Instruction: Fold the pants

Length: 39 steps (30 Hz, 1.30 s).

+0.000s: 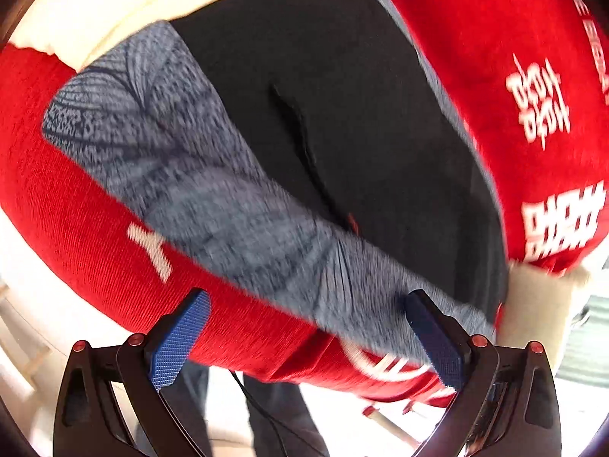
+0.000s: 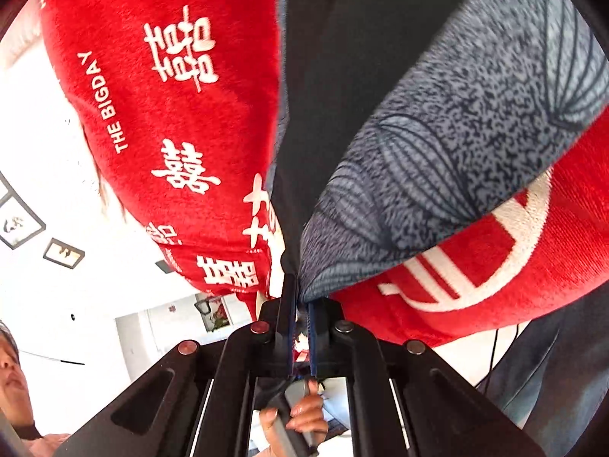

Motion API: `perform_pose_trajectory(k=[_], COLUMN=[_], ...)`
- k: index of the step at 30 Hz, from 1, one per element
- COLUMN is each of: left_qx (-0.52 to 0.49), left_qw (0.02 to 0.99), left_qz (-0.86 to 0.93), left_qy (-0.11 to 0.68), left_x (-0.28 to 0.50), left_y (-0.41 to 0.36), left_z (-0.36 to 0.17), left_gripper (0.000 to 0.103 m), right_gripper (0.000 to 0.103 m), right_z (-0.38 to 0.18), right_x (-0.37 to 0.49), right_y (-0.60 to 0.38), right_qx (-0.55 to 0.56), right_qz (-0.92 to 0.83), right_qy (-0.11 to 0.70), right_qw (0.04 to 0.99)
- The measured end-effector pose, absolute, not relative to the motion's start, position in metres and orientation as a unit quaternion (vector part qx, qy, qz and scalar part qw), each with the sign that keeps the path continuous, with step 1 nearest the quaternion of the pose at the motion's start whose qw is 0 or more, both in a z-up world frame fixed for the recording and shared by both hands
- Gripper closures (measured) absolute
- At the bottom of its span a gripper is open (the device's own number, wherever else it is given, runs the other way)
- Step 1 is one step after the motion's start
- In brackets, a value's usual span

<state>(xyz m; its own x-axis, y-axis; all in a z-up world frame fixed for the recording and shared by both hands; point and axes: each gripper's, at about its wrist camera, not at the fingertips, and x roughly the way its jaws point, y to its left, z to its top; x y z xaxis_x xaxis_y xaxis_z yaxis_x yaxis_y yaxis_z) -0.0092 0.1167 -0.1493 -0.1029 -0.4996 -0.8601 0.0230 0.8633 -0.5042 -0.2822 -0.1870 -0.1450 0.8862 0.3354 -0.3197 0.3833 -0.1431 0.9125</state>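
Left gripper (image 1: 304,333): lower centre of left-wrist frame, blue pads wide apart, nothing between them. Pants (image 1: 342,114): black fabric, fills centre and upper part of frame, above and beyond the pads; lies on grey leaf-print cloth (image 1: 182,152), which runs diagonally from left to lower right over a red blanket (image 1: 76,205) w/ white characters. View is motion-blurred.

Right gripper (image 2: 301,304): lower centre of right-wrist frame, jaws together, pinching an edge of the pants (image 2: 342,95) where the black fabric narrows down to the tips. Grey cloth edge (image 2: 456,152) meets the tips too; cannot tell if it is pinched as well.
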Motion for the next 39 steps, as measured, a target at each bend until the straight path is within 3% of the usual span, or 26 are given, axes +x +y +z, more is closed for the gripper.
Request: perform_pose_trajectory(k=[2, 3, 4, 5, 6, 8, 16, 22, 28, 31, 39], left_qx=[-0.18, -0.184, -0.187, -0.191, -0.192, -0.164, -0.092, -0.082, -0.044, -0.031, 0.022], left_qw=[0.657, 0.66, 0.657, 0.653, 0.653, 0.672, 0.708, 0.726, 0.73, 0.718, 0.714], left_qz=[-0.181, -0.174, -0.172, -0.175, -0.175, -0.173, -0.216, -0.225, -0.211, -0.18, -0.205], left_qy=[0.71, 0.708, 0.71, 0.712, 0.711, 0.701, 0.666, 0.645, 0.648, 0.672, 0.669], left_x=[-0.003, -0.001, 0.003, 0.01, 0.012, 0.016, 0.068, 0.138, 0.202, 0.22, 0.211], left_y=[0.119, 0.119, 0.118, 0.118, 0.117, 0.111, 0.042, -0.014, -0.074, -0.093, -0.092], left_z=[-0.154, -0.155, -0.158, -0.161, -0.16, -0.145, -0.073, -0.071, -0.121, -0.153, -0.11], left_gripper=[0.002, 0.023, 0.037, 0.064, 0.077, 0.085, 0.086, 0.086, 0.085, 0.08, 0.066], right_gripper=[0.097, 0.097, 0.097, 0.097, 0.097, 0.097, 0.098, 0.098, 0.098, 0.098, 0.1], right_z=[-0.138, -0.138, -0.137, -0.136, -0.136, -0.135, -0.089, -0.07, -0.115, -0.148, -0.186], right_x=[-0.281, -0.282, -0.28, -0.278, -0.276, -0.273, -0.22, -0.131, -0.055, -0.03, -0.012], right_y=[-0.191, -0.191, -0.193, -0.194, -0.196, -0.2, -0.258, -0.332, -0.392, -0.409, -0.426], right_qx=[0.75, 0.748, 0.746, 0.745, 0.743, 0.737, 0.684, 0.624, 0.591, 0.583, 0.578], right_qz=[-0.016, -0.015, -0.016, -0.017, -0.019, -0.022, 0.008, 0.027, 0.0, -0.017, -0.02], right_qy=[0.25, 0.255, 0.261, 0.269, 0.278, 0.295, 0.307, 0.339, 0.403, 0.438, 0.476], right_qw=[0.612, 0.612, 0.612, 0.61, 0.608, 0.608, 0.661, 0.703, 0.699, 0.684, 0.662])
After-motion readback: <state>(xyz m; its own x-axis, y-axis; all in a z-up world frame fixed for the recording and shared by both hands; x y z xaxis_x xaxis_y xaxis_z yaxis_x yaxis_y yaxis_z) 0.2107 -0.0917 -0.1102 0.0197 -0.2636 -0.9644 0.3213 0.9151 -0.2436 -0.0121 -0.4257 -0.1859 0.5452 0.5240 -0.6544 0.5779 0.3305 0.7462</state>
